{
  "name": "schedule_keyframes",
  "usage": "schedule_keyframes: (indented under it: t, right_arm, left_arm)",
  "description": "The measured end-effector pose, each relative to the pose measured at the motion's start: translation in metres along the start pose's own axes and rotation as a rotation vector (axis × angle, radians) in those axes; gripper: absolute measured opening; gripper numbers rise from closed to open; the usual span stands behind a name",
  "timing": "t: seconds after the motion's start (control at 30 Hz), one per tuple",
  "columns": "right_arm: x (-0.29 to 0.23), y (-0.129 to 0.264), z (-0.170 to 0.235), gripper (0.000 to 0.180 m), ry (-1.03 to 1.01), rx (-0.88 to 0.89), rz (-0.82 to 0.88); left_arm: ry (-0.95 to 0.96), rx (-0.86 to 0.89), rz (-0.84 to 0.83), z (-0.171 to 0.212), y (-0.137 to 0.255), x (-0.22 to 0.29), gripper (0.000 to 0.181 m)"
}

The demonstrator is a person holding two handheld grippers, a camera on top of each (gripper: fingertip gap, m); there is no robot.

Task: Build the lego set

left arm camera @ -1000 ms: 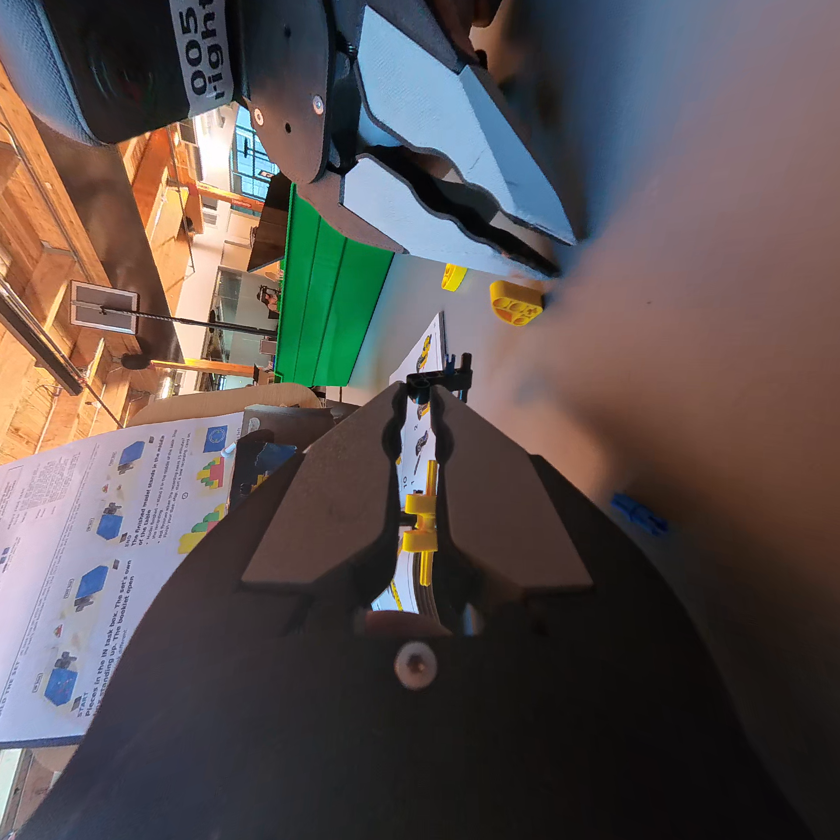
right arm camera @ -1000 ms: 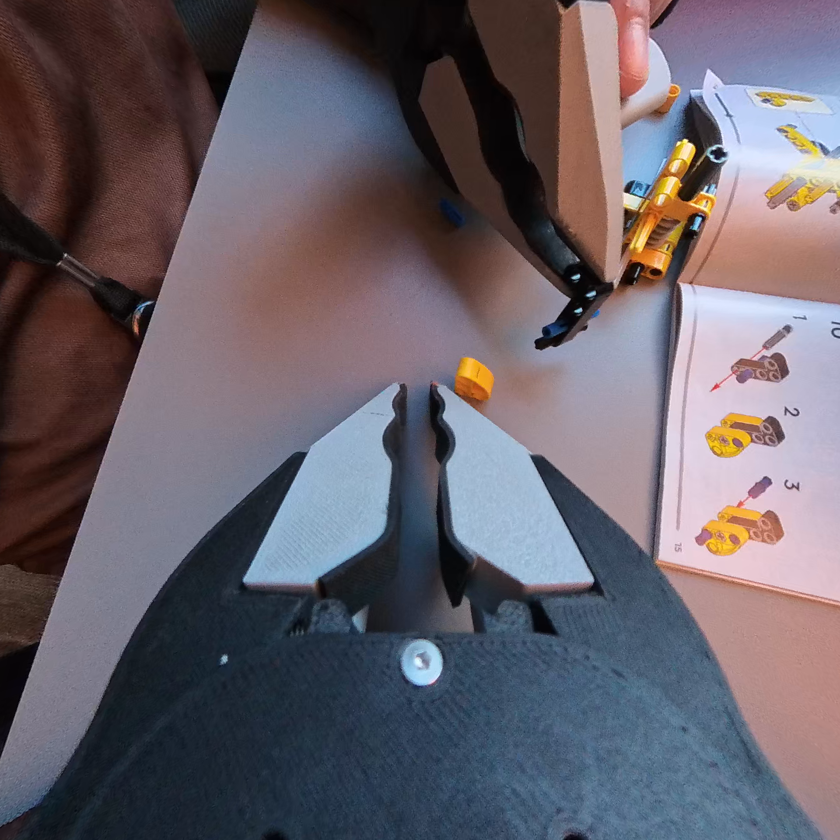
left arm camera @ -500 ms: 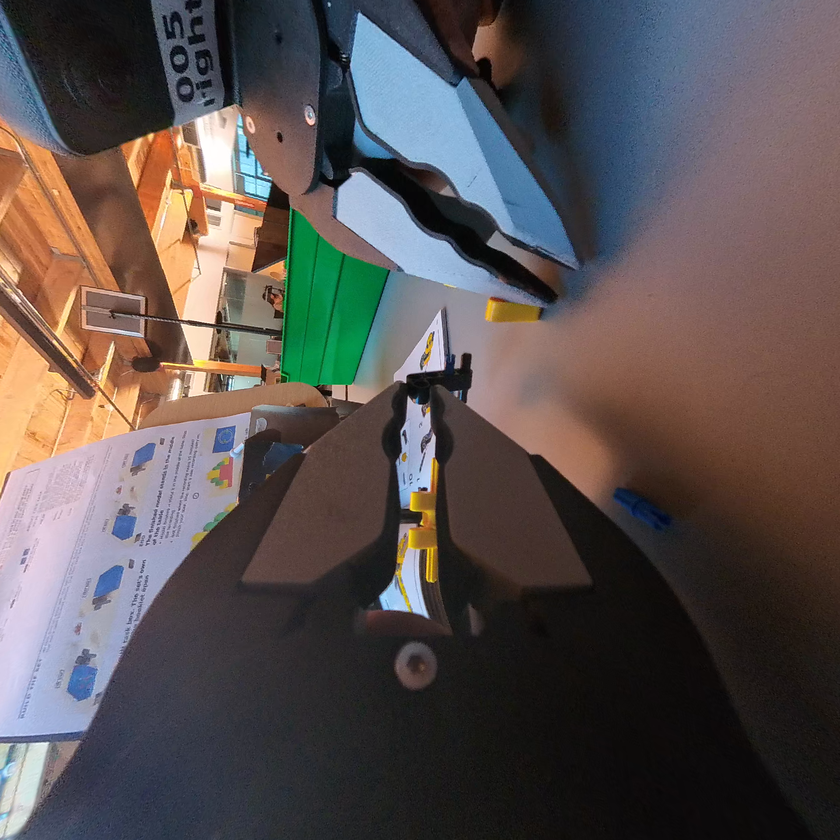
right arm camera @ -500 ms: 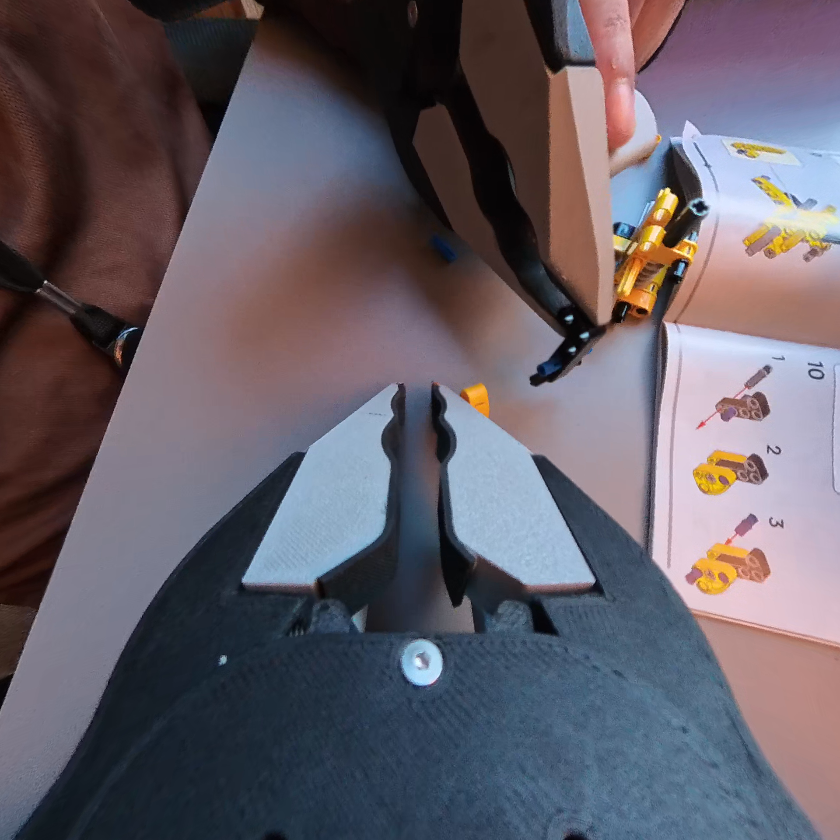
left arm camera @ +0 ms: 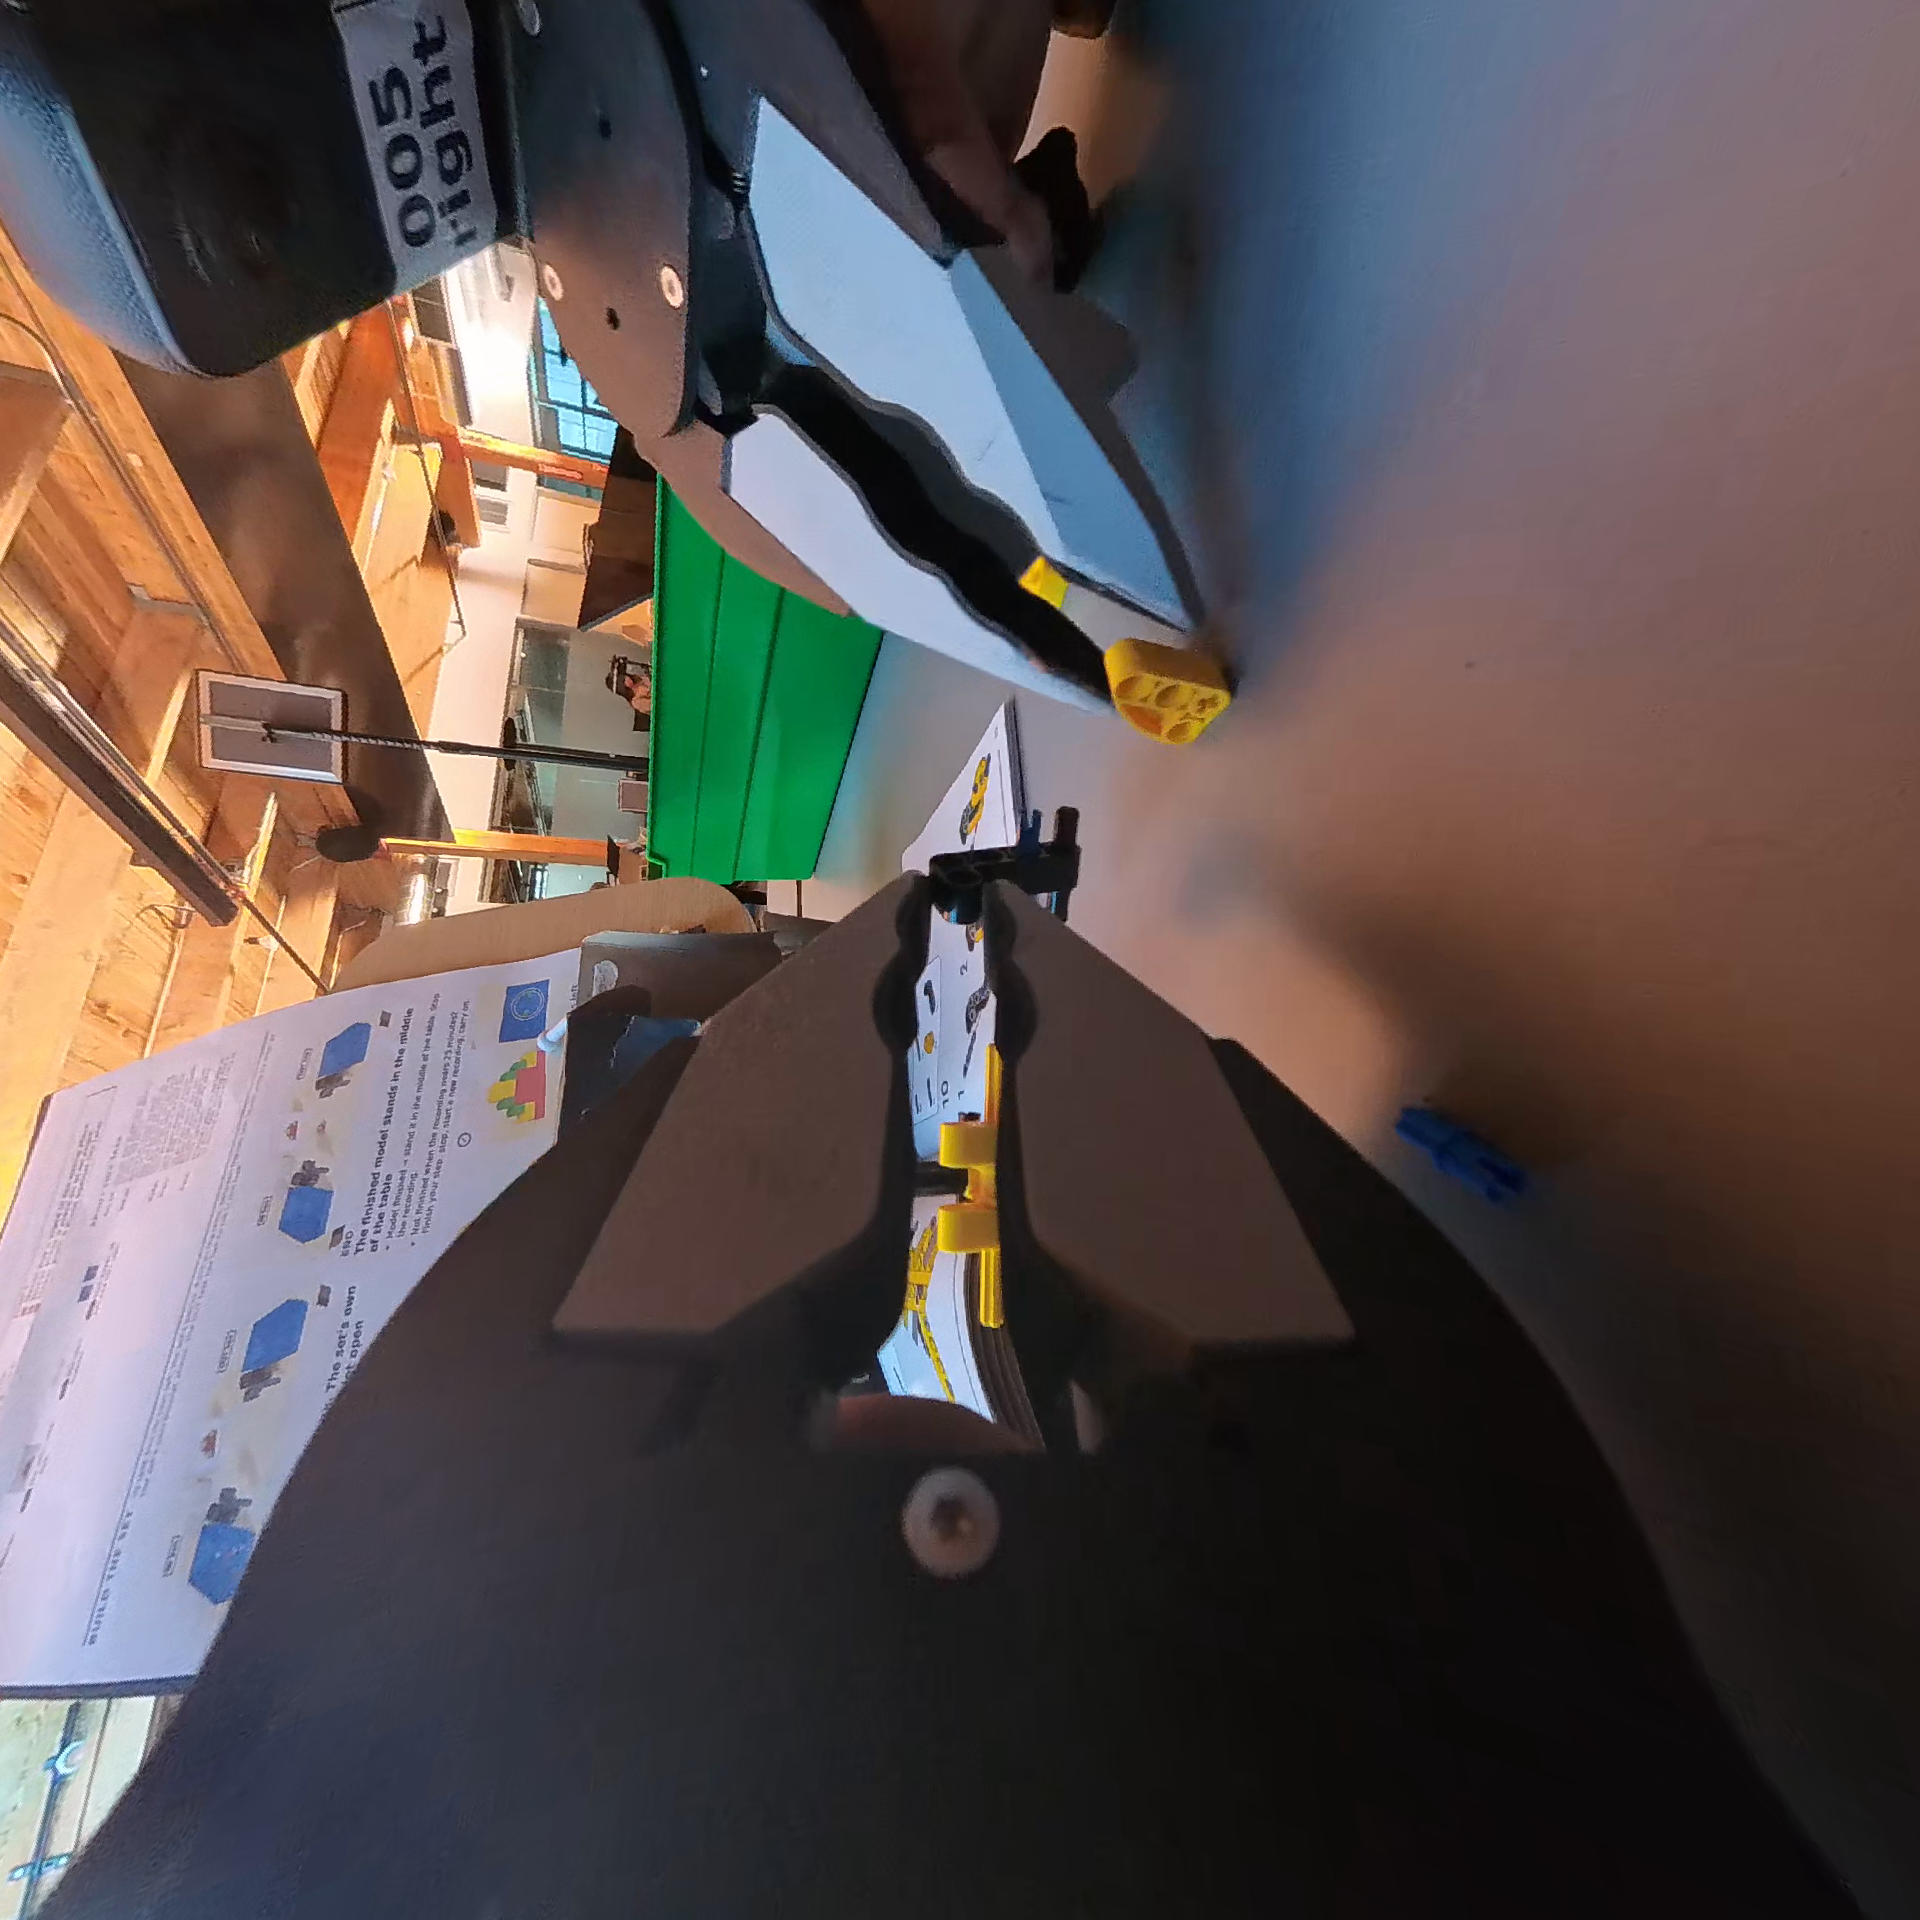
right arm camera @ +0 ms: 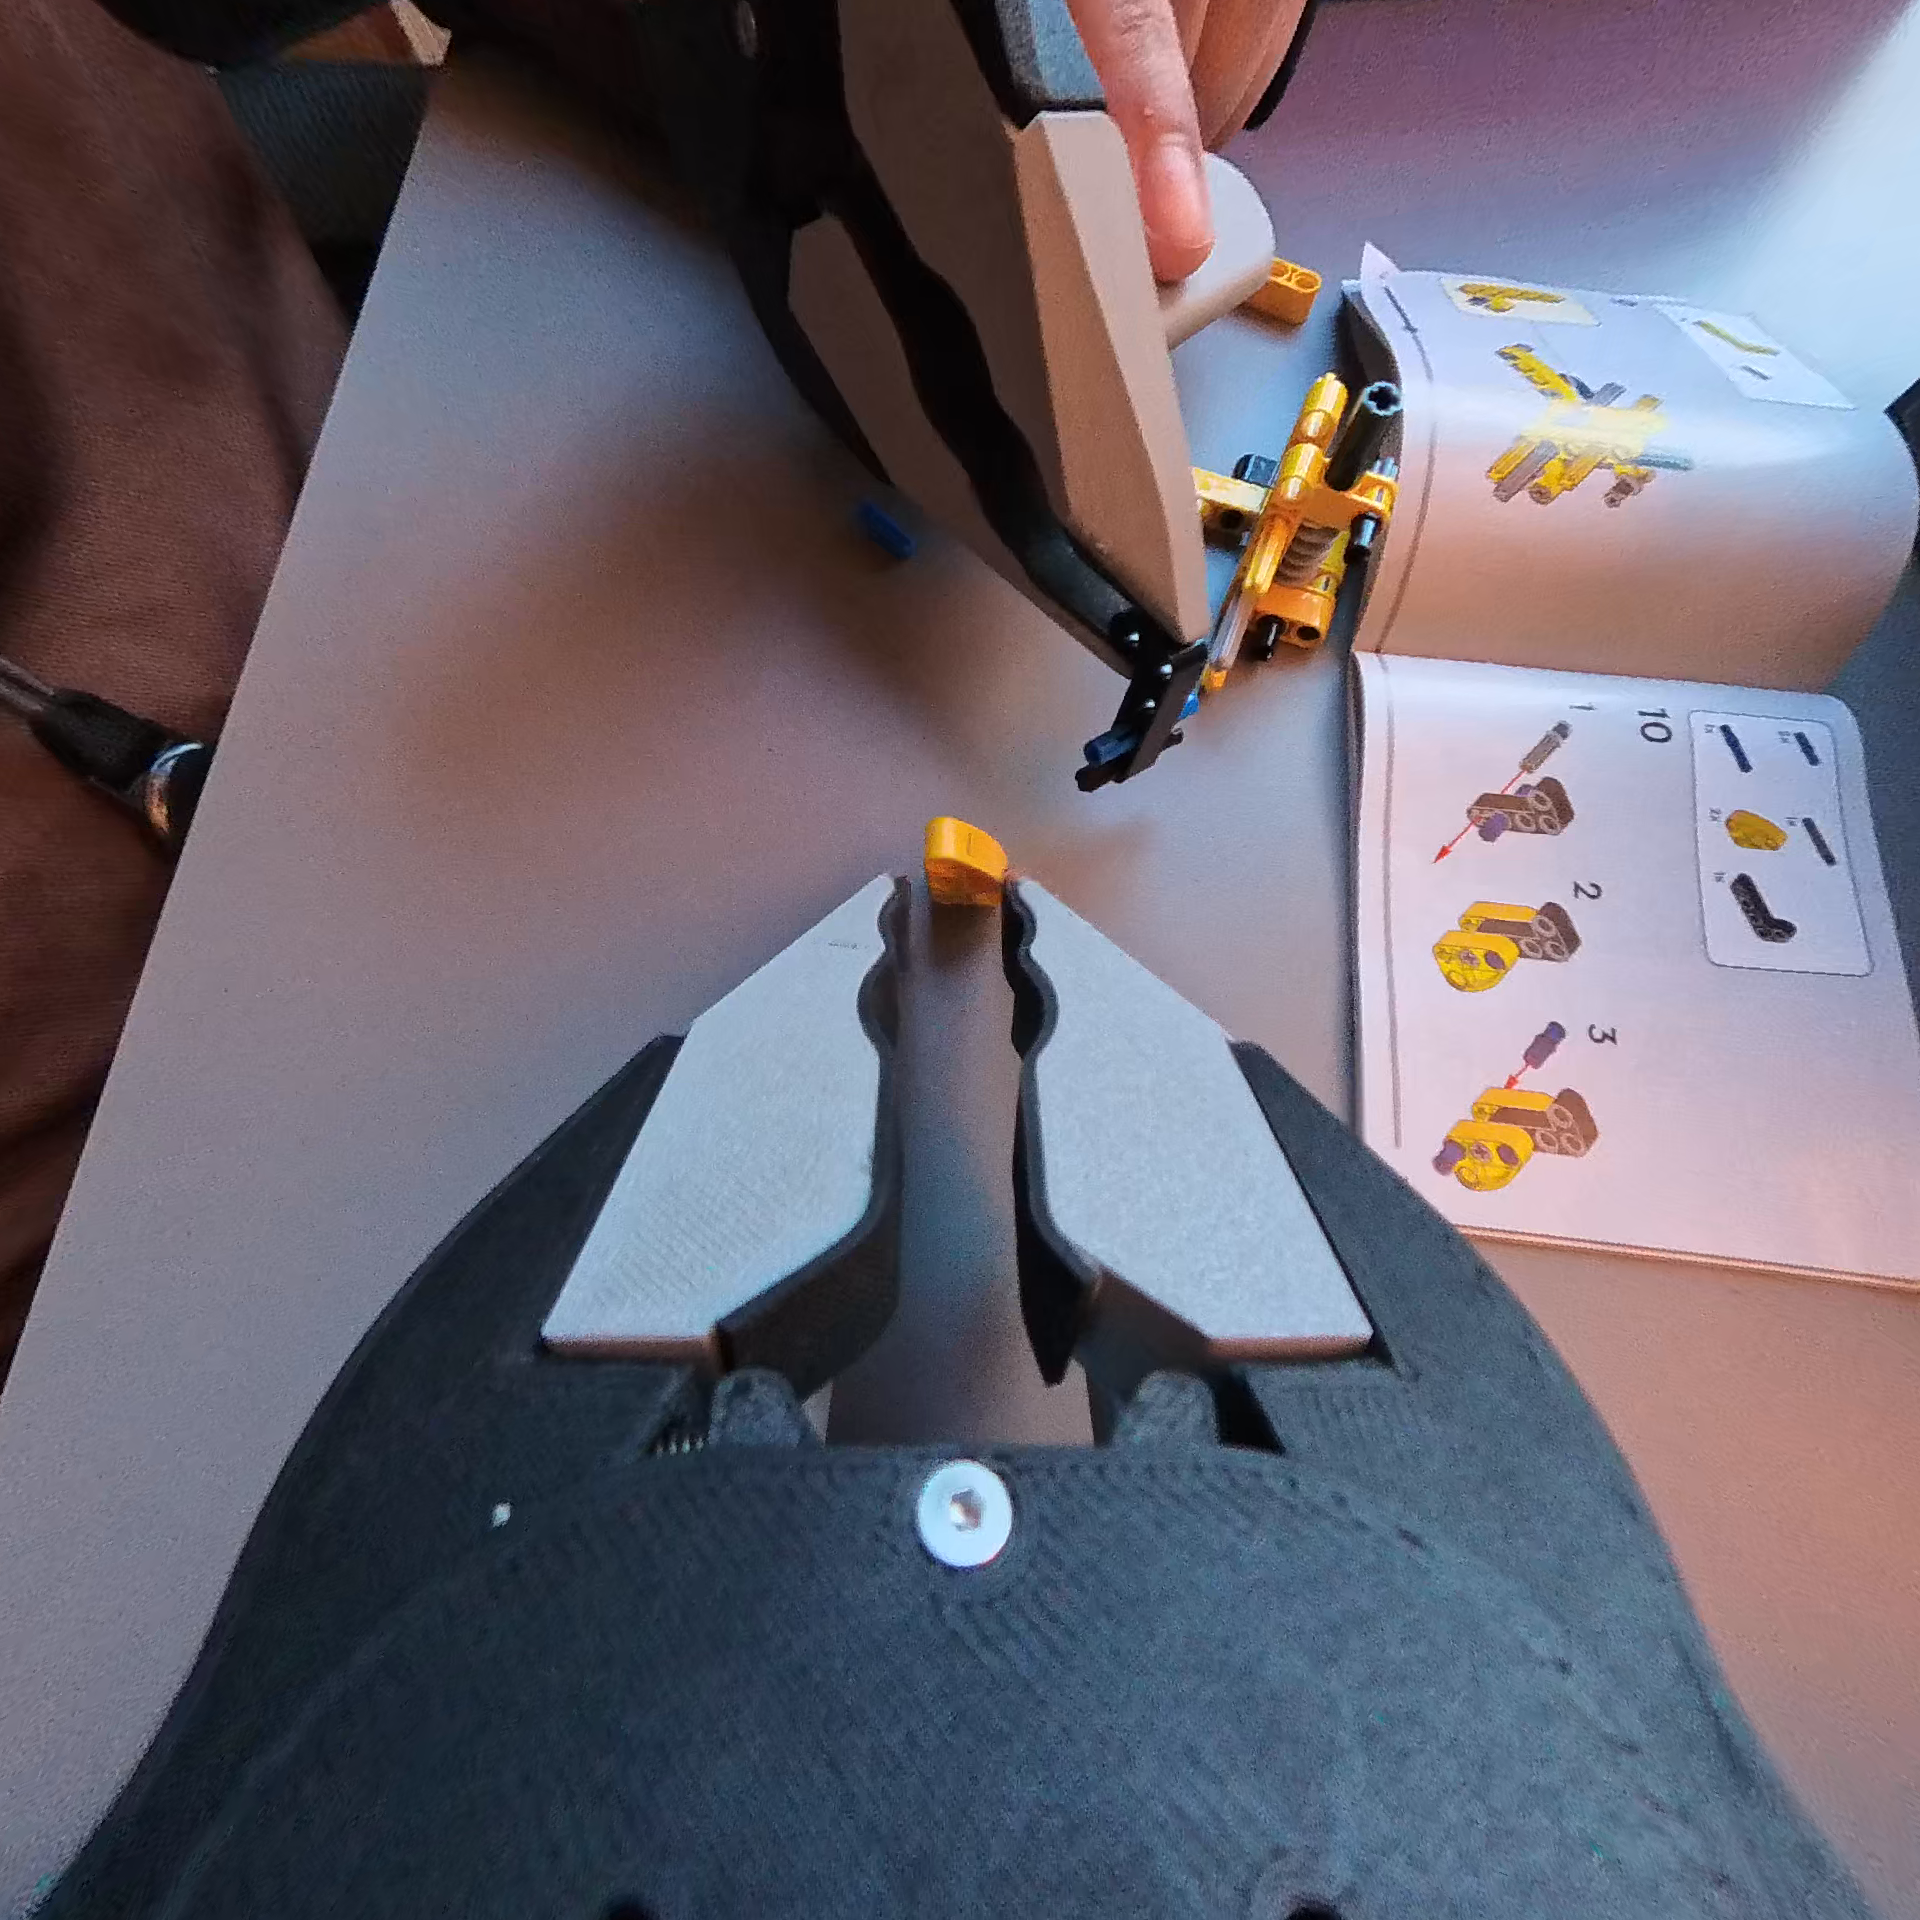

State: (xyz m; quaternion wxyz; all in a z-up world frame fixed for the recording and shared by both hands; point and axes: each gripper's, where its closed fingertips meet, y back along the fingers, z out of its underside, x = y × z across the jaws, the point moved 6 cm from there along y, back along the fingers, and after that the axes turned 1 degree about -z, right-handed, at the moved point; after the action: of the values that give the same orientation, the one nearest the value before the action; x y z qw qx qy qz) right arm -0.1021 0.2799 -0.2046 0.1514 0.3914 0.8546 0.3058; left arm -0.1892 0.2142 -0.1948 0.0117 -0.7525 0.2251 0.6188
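Observation:
My left gripper [left arm camera: 954, 899] is shut on a black angled beam [left arm camera: 1000, 860] with a blue pin in it, held just above the grey table [right arm camera: 540, 790]. In the right wrist view this gripper [right arm camera: 1164, 649] comes in from the top with the beam [right arm camera: 1138, 717] at its tips. My right gripper [right arm camera: 954, 888] is open, low on the table. A small yellow piece [right arm camera: 964, 860] lies right at its fingertips, in the gap. The left wrist view shows the right gripper [left arm camera: 1143, 665] with that piece [left arm camera: 1169, 691] at its tips.
A yellow partly built assembly [right arm camera: 1299, 520] lies beside the open instruction booklet [right arm camera: 1621, 935]. A loose blue pin [right arm camera: 885, 525] lies on the table and also shows in the left wrist view [left arm camera: 1460, 1148]. A green bin [left arm camera: 748, 707] and a printed sheet [left arm camera: 260, 1247] stand farther off. The left gripper's tips are roughly 5 cm from the right gripper's.
My right gripper has opened and moved forward, so the yellow piece now sits at its tips. My left gripper still holds the black beam, shifted slightly.

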Motion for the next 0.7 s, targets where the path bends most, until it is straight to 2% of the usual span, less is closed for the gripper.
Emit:
schedule_keyframes:
  t: [0.23, 0.7]
  right_arm:
    - [-0.002, 0.004, 0.005, 0.005, -0.011, -0.017, -0.017]
    - [-0.012, -0.007, -0.004, 0.004, 0.027, -0.014, -0.066]
  left_arm:
    - [0.001, 0.001, -0.002, 0.000, 0.000, 0.000, 0.006]
    - [-0.003, -0.003, 0.002, 0.001, -0.001, 0.000, 0.006]
